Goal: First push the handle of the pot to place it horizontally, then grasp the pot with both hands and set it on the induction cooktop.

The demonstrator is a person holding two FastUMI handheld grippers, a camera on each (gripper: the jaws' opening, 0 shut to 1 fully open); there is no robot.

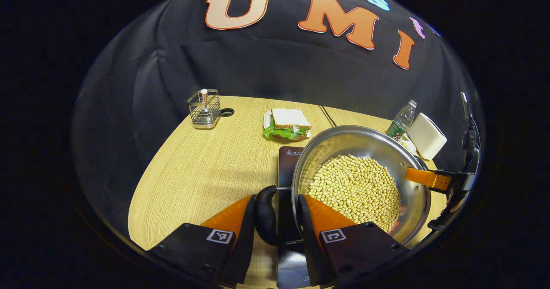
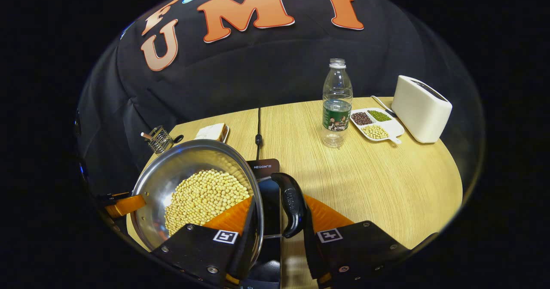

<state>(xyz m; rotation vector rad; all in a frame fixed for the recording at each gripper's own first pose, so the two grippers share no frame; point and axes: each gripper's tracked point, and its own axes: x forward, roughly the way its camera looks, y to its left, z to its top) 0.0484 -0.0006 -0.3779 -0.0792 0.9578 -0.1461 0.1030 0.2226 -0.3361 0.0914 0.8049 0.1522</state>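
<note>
The steel pot (image 1: 343, 145), holding a bed of soybeans (image 1: 354, 188), sits level over the black induction cooktop (image 1: 287, 160); whether it rests on it I cannot tell. My left gripper (image 1: 276, 199) is shut on the pot's black side handle (image 1: 265, 216), one orange finger outside it and the other inside the rim. My right gripper (image 2: 279, 201) is shut the same way on the opposite black handle (image 2: 292, 203), with the pot (image 2: 172, 168) to its left. Each gripper also shows across the pot: the right gripper (image 1: 434, 179) and the left gripper (image 2: 124, 205).
On the wooden table (image 2: 386, 181) stand a water bottle (image 2: 337, 104), a divided tray of beans (image 2: 376, 123) and a white toaster (image 2: 421, 108) at the far right. A sandwich on a plate (image 1: 287, 125) and a wire holder (image 1: 204, 108) stand at the far left. A cable (image 2: 258, 138) runs back from the cooktop.
</note>
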